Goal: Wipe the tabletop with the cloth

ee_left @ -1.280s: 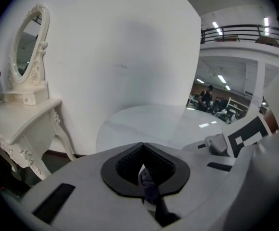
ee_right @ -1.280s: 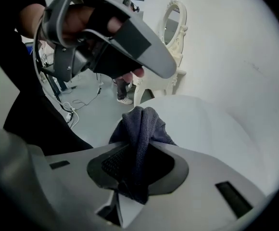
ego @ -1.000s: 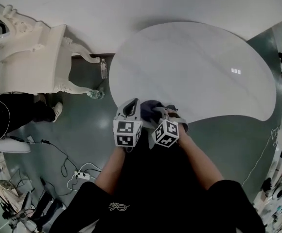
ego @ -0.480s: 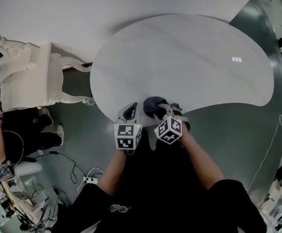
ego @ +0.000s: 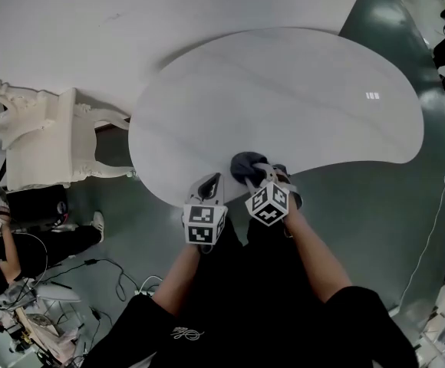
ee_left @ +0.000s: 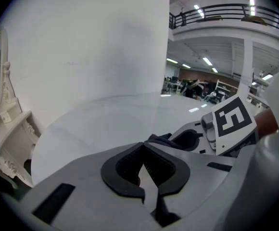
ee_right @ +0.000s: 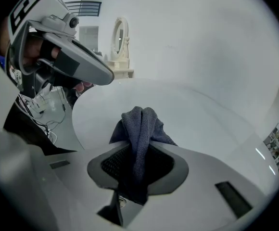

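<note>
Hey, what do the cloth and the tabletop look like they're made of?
Cloth: likely terry or microfibre, dark blue-grey, matte; nubbly looped weave, soft folds. Tabletop: pale marble or marble-look slab, glossy; faint grey veins, and a light glint shows on it. Stone or laminate, cannot tell.

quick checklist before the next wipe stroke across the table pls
1. Cloth clamped in right gripper: ok, the jaws pinch its fold.
2. Cloth end resting on the tabletop: ok, near the front edge.
3. Left gripper empty: ok, jaws together on nothing.
4. Stroke path free of objects: ok, nothing else shows on the top.
5. Where dirt remains: cannot tell.
</note>
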